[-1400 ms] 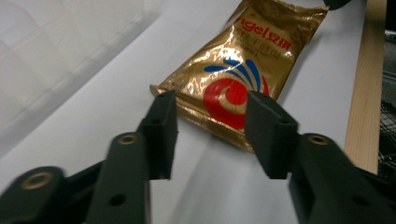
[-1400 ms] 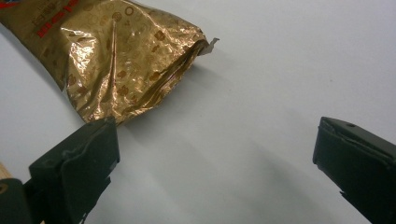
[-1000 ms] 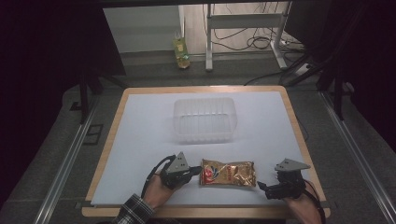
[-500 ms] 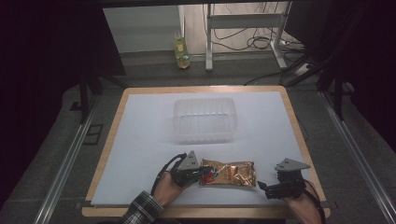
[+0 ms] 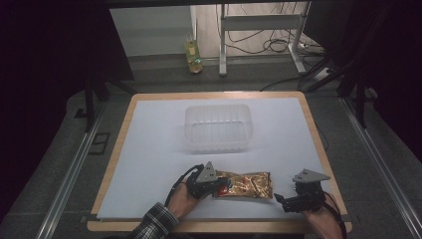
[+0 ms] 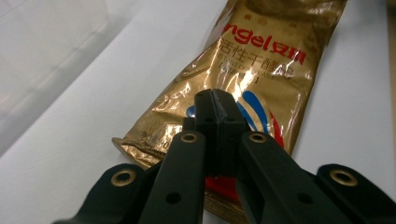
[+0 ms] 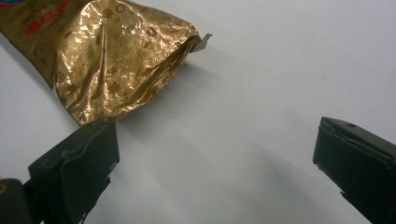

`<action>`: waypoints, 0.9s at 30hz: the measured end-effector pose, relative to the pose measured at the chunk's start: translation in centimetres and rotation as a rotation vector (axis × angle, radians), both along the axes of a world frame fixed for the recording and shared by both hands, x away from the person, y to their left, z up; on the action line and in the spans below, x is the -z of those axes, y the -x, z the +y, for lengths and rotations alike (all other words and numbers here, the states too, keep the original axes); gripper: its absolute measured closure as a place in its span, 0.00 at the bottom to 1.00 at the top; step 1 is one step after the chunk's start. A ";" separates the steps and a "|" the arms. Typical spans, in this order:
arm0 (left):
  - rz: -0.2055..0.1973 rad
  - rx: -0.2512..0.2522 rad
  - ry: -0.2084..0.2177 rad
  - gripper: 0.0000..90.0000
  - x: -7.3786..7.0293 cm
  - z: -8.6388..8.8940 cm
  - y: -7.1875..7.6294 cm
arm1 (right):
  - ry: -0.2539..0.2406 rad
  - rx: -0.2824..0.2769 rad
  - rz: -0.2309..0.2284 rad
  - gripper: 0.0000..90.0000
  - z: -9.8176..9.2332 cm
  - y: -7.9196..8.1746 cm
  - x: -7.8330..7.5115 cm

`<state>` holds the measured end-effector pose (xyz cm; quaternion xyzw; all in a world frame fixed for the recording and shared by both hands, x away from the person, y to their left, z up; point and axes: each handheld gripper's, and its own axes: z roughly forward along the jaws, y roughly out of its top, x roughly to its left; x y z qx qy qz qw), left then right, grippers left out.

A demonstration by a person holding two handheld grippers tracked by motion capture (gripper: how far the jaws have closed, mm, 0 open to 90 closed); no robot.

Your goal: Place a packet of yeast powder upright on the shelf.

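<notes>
Near the front edge of the white table sheet (image 5: 149, 149), I find the crinkled gold foil packet with red and blue print (image 5: 246, 184) lying flat, well short of the clear ribbed plastic tub (image 5: 217, 127) behind it. By my judgement the work is at its start: the packet is not lifted and the tub holds nothing I can see. My left gripper (image 6: 217, 116) has its jaws pressed together over the packet's near end; whether foil is pinched between them I cannot tell. My right gripper (image 7: 215, 149) rests with jaws spread, one jaw just beside the packet's other end, gripping nothing.
</notes>
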<state>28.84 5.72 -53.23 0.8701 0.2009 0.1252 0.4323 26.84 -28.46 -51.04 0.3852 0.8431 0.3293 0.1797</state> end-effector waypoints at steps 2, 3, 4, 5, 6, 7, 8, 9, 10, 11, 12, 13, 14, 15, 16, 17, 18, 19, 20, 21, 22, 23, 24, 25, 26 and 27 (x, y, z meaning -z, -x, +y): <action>0.007 -0.006 -0.001 1.00 0.0 0.1 0.0 | 0.001 0.001 0.000 0.00 0.0 0.0 0.0; 0.010 -0.011 -0.004 1.00 0.0 0.2 0.0 | 0.001 0.001 0.000 0.00 0.0 0.1 0.0; 0.010 -0.018 -0.011 1.00 0.0 0.2 0.0 | 0.000 0.002 -0.001 0.00 0.0 0.1 -0.1; 0.008 -0.023 -0.020 1.00 0.0 0.3 0.0 | 0.000 0.002 -0.002 0.00 0.0 0.1 -0.1; 0.010 -0.031 -0.026 1.00 0.0 0.3 0.1 | 0.001 0.004 -0.002 0.00 -0.1 0.1 -0.1; 0.011 -0.036 -0.025 1.00 0.1 0.4 0.1 | 0.002 0.005 -0.003 0.00 -0.1 0.1 -0.1; 0.012 -0.040 -0.028 1.00 0.1 0.5 0.1 | 0.002 0.005 -0.003 0.00 -0.1 0.1 -0.1; 0.011 -0.043 -0.033 1.00 0.2 0.5 0.2 | 0.001 0.005 -0.003 0.00 -0.1 0.1 -0.1; 0.009 -0.048 -0.037 1.00 0.2 0.6 0.2 | 0.001 0.005 -0.002 0.00 -0.1 0.1 -0.1; 0.008 -0.050 -0.041 1.00 0.2 0.6 0.3 | 0.001 0.006 -0.002 0.00 -0.1 0.1 -0.1; 0.009 -0.054 -0.043 1.00 0.3 0.6 0.3 | 0.002 0.006 -0.002 0.00 -0.1 0.1 -0.1; 0.009 -0.059 -0.046 1.00 0.3 0.7 0.3 | 0.002 0.006 -0.002 0.00 -0.1 0.1 -0.1; 0.011 -0.061 -0.051 1.00 0.4 0.7 0.3 | 0.002 0.006 -0.001 0.00 -0.1 0.1 -0.1; 0.011 -0.065 -0.060 1.00 0.4 0.7 0.3 | 0.001 0.006 -0.001 0.00 -0.1 0.1 -0.1; 0.018 -0.066 -0.075 1.00 0.5 0.7 0.3 | 0.000 0.007 0.000 0.00 -0.1 0.1 -0.1; 0.019 -0.068 -0.098 1.00 0.8 0.7 0.3 | -0.002 0.007 0.003 0.00 -0.1 0.1 -0.1; 0.024 -0.072 -0.095 1.00 1.0 0.9 0.4 | -0.005 0.007 0.006 0.00 -0.1 0.1 -0.2; 0.038 -0.078 -0.082 1.00 1.1 0.9 0.3 | -0.008 0.006 0.009 0.00 -0.1 0.1 -0.2; 0.033 -0.076 -0.093 1.00 1.0 0.8 0.3 | -0.012 0.005 0.012 0.00 -0.1 0.1 -0.2; 0.028 -0.077 -0.097 1.00 1.0 0.7 0.4 | -0.016 0.005 0.013 0.01 -0.1 0.0 -0.2; 0.028 -0.078 -0.094 1.00 1.0 0.8 0.4 | -0.017 0.006 0.013 0.01 -0.1 0.0 -0.2; 0.031 -0.076 -0.092 1.00 1.0 0.8 0.3 | -0.019 0.006 0.016 0.01 -0.1 0.0 -0.3; 0.036 -0.076 -0.089 1.00 1.0 0.8 0.3 | -0.022 0.005 0.018 0.01 -0.1 0.0 -0.3; 0.035 -0.073 -0.090 1.00 1.0 0.9 0.2 | -0.029 0.003 0.024 0.01 -0.1 0.0 -0.3; 0.035 -0.073 -0.090 1.00 1.0 0.9 0.2 | -0.035 0.003 0.027 0.01 -0.1 0.0 -0.4; 0.036 -0.073 -0.089 1.00 1.0 0.9 0.2 | -0.043 0.003 0.031 0.01 -0.1 0.0 -0.5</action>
